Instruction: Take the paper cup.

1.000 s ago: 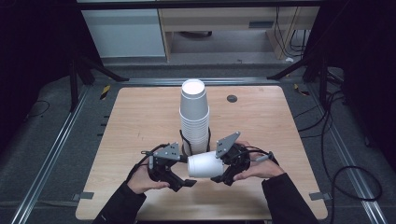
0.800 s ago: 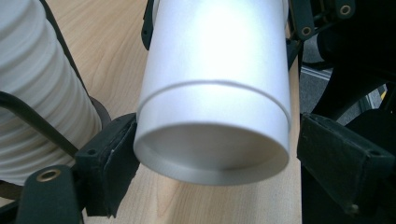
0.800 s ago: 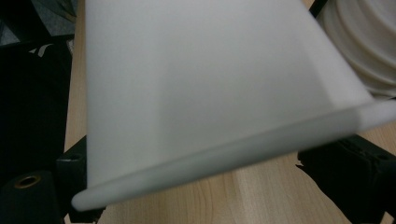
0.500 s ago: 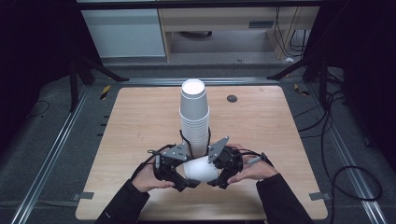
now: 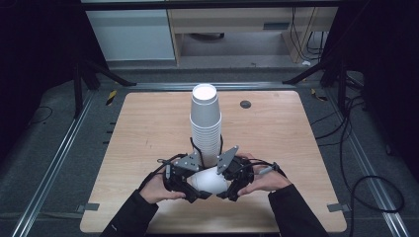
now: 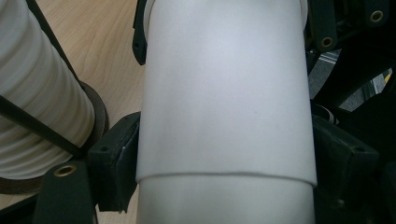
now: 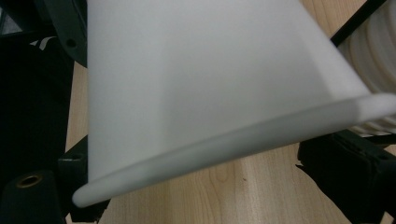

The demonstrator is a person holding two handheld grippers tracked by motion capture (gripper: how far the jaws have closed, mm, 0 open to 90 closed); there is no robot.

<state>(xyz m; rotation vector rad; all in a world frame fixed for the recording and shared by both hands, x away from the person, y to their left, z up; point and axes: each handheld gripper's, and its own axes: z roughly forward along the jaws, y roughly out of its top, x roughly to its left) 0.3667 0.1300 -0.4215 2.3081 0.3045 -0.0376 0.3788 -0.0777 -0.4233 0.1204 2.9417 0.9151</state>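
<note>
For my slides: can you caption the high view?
Two hand-held grippers, left and right, meet on one white cup before a tall cup stack.

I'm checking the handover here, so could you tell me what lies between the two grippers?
In the high view, a single white paper cup lies on its side between the left gripper and the right gripper, just in front of the tall cup stack.

Cup stack (image 5: 206, 123) blocks straight ahead; bare table (image 5: 296, 138) either side.
</note>
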